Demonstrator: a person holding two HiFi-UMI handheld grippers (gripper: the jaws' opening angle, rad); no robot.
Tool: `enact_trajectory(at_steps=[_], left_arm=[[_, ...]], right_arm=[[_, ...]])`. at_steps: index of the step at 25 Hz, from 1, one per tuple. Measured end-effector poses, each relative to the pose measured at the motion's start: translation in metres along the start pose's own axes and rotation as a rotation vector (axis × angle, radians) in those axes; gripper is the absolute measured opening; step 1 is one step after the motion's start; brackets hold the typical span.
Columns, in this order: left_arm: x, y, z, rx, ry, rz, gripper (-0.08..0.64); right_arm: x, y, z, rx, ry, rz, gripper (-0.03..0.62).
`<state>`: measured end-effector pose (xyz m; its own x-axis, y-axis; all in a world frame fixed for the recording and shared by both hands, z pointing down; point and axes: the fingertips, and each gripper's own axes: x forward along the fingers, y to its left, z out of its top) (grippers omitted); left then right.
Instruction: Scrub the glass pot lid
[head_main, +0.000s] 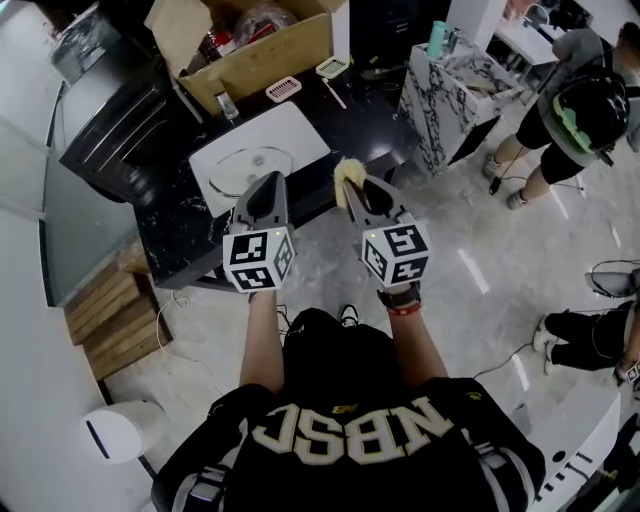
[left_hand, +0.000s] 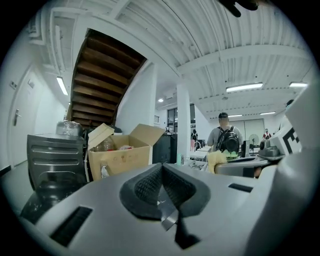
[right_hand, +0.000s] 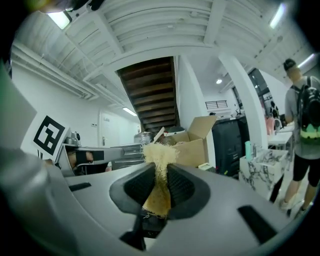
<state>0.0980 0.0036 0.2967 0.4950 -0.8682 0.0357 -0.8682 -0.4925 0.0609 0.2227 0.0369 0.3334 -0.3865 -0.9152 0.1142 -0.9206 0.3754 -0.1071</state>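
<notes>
The person (head_main: 350, 420) in a black jersey stands nearest, arms stretched forward with a gripper in each hand, both held side by side over the pale floor just short of a black counter (head_main: 180, 240).

The left gripper (head_main: 268, 182) has its jaws pressed together with nothing caught between the pads; the left gripper view shows the dark pads (left_hand: 150, 186) meeting in a closed seam. The right gripper (head_main: 354, 186) is clamped on a yellowish loofah scrubber (head_main: 347, 172). In the right gripper view its frayed tuft (right_hand: 159, 152) sticks up past the fingertips, and the rest is pinched flat between the pads.

Just beyond the gripper tips, on the counter, lies a white board (head_main: 295, 125). The glass pot lid (head_main: 250, 165) rests flat on it, nearer the left gripper than the right and touched by neither.

To the left of the board stands a dark slatted rack (head_main: 115, 125). At the far edge of the counter sits an open cardboard box (head_main: 255, 50), with two small white slotted pieces (head_main: 284, 89) lying near it on the right.

Further right, apart from the counter, is a marble-patterned stand (head_main: 450, 95), and beyond it a bystander with a backpack (head_main: 585, 100).
</notes>
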Motion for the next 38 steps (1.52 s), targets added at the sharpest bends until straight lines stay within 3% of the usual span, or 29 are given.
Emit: enact_trajectory(at_steps=[5, 13, 25, 31, 38], left_arm=[[0.001, 0.018, -0.012, 0.021, 0.049, 0.062, 0.017], [0.011, 0.098, -0.021, 0.004, 0.056, 0.179, 0.017], [0.050, 0.240, -0.009, -0.044, -0.005, 0.315, 0.017], [0.053, 0.293, -0.048, -0.100, 0.068, 0.353, 0.018], [0.058, 0.324, -0.127, -0.239, 0.265, 0.366, 0.081]], right_arm=[[0.033, 0.007, -0.017, 0.005, 0.051, 0.084, 0.071], [0.128, 0.047, -0.023, -0.008, 0.066, 0.232, 0.072], [0.289, 0.115, 0.011, -0.162, 0.077, 0.438, 0.072], [0.336, 0.144, -0.008, -0.182, 0.121, 0.497, 0.072], [0.378, 0.154, -0.041, -0.179, 0.209, 0.552, 0.072]])
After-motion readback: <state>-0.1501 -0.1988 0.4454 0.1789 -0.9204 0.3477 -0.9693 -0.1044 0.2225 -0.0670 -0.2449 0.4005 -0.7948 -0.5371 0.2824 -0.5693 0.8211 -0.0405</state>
